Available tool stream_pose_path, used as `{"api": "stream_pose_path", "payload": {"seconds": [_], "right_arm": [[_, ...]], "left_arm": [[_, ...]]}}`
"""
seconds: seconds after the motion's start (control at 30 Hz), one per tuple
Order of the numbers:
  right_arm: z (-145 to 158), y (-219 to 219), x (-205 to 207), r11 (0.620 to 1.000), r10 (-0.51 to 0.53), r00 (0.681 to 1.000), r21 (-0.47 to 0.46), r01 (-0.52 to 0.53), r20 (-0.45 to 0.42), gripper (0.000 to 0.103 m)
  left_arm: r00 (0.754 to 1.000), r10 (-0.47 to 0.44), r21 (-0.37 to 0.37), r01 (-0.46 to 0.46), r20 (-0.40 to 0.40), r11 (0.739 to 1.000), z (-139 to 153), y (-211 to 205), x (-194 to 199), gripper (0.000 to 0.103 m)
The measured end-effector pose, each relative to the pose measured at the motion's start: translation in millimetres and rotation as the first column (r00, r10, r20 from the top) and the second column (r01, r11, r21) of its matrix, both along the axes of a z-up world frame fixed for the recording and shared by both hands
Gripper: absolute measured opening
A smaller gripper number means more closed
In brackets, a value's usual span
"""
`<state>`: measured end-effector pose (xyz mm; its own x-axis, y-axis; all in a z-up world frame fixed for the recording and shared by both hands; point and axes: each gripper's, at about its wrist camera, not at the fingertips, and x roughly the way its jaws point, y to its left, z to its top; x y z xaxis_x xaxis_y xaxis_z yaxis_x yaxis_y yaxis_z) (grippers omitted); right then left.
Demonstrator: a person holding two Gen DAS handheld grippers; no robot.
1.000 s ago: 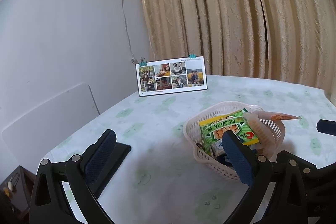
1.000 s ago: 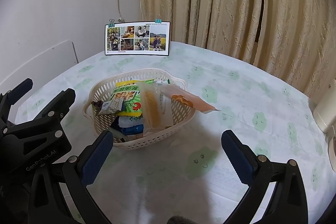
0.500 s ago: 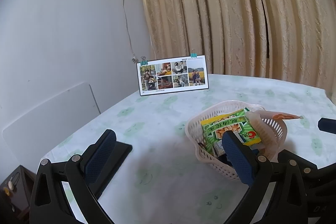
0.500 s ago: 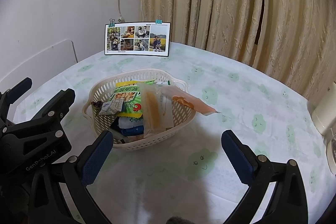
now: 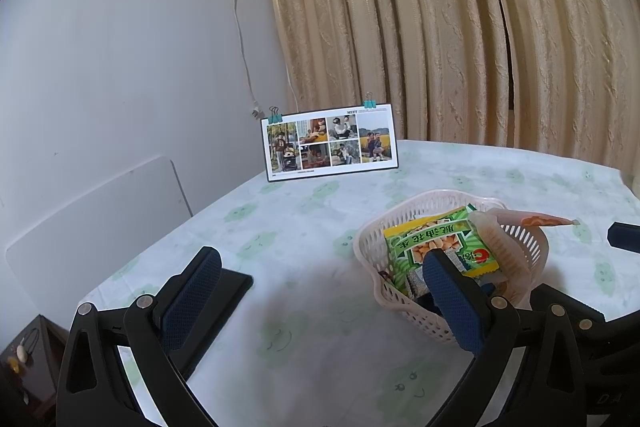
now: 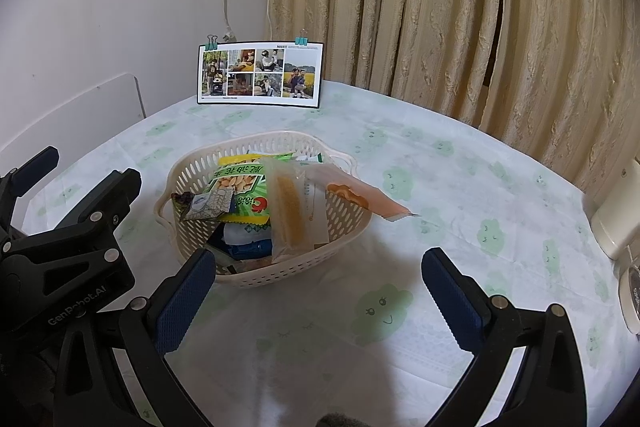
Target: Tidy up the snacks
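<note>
Pale green-printed tablecloth [image 6: 440,155] before beige curtains [image 6: 460,7], photo card [image 6: 260,73] propped at the wall. Mid-table, white plastic basket [image 6: 200,167] heaped with snack packets, green peanut bag [image 6: 240,187] uppermost. Left gripper [image 5: 320,299] and right gripper [image 6: 316,301] both spread wide, empty.

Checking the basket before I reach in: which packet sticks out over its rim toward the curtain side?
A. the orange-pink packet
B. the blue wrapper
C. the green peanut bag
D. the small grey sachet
A: the orange-pink packet overhangs the basket rim, its tip above the tablecloth.
</note>
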<state>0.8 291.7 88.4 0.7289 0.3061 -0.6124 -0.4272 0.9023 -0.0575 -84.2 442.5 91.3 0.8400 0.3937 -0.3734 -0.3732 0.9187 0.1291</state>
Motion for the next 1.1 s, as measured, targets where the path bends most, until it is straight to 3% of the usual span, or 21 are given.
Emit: {"api": "stream_pose_path", "payload": {"seconds": [1.1], "right_arm": [[0.3, 0.5, 0.3, 1.000, 0.001, 1.000, -0.004, -0.001, 0.002, 0.102]], "left_arm": [[1.000, 0.000, 0.000, 0.000, -0.002, 1.000, -0.7, 2.5, 0.5, 0.100]]}}
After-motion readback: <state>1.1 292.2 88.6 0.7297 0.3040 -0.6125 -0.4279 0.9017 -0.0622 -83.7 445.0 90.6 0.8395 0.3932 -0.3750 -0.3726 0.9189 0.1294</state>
